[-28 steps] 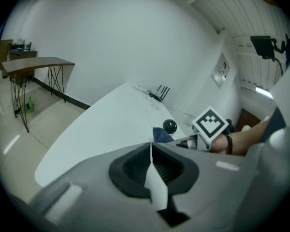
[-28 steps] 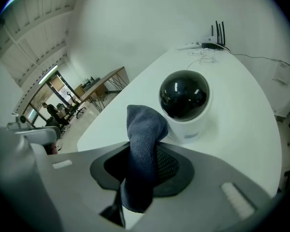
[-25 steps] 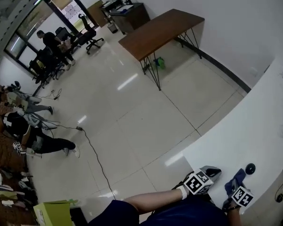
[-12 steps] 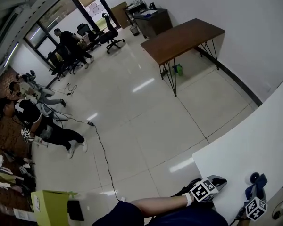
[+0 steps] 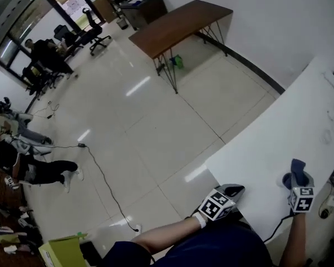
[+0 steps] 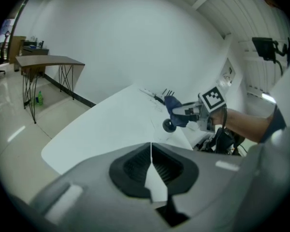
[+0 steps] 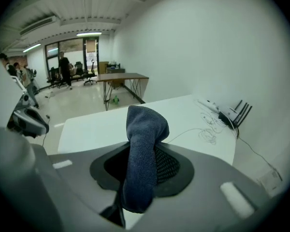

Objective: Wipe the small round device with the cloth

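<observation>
The small round device [image 6: 169, 125] is a dark knob on the white table [image 5: 267, 149]; in the head view the device [image 5: 286, 179] sits near the table's right edge. My right gripper [image 5: 298, 183] is shut on a blue cloth [image 7: 144, 129], which stands up out of its jaws. The cloth [image 5: 298, 168] hangs just above and beside the device; I cannot tell whether they touch. My left gripper [image 5: 235, 190] is at the table's near edge, well left of the device. The left gripper [image 6: 151, 147] is shut with nothing between its jaws.
A router with antennas [image 7: 236, 114] and loose thin cables [image 7: 208, 129] lie at the table's far end. Beyond the table are a tiled floor, a brown desk [image 5: 178, 24], office chairs and several people at the left [image 5: 22, 160]. A green box [image 5: 61, 250] stands near my feet.
My right gripper has risen and rolled with the cloth, which now points up beside the device. The left gripper has shifted along the table's near edge. The head view has swung.
</observation>
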`<state>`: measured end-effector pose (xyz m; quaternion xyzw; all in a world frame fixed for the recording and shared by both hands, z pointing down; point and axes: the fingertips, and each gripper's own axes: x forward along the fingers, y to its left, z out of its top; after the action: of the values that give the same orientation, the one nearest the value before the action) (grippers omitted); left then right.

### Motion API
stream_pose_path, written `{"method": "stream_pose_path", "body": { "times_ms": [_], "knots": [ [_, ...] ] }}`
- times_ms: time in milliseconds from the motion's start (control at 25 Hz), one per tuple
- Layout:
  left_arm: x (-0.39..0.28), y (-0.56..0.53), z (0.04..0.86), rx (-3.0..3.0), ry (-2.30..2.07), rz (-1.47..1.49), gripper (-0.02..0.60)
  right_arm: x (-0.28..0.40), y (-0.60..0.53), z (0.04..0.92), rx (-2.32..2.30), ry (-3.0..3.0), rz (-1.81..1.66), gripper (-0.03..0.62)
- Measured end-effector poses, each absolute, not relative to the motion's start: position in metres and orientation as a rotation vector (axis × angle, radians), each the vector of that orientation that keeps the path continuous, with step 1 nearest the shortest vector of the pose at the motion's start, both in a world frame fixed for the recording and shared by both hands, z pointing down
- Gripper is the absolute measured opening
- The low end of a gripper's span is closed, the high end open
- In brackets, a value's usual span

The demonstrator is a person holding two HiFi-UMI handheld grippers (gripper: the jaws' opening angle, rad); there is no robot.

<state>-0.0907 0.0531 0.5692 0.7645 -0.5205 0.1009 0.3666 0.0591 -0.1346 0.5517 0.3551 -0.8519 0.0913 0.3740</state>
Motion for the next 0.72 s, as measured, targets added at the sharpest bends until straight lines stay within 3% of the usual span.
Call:
{"method": "stream_pose_path", "body": {
  "times_ms": [480,720],
  "knots": [
    [-0.079,0.023,0.572,1.927,-1.231,0.209,0.006,0.088,-0.13,0.538,0.34,-2.179,0.106,0.112],
    [-0.084,0.027,0.572,1.884,-1.266,0.168,0.006,0.061,-0.154,0.564,0.279,-2.063,0.034,0.112]
  ]
}}
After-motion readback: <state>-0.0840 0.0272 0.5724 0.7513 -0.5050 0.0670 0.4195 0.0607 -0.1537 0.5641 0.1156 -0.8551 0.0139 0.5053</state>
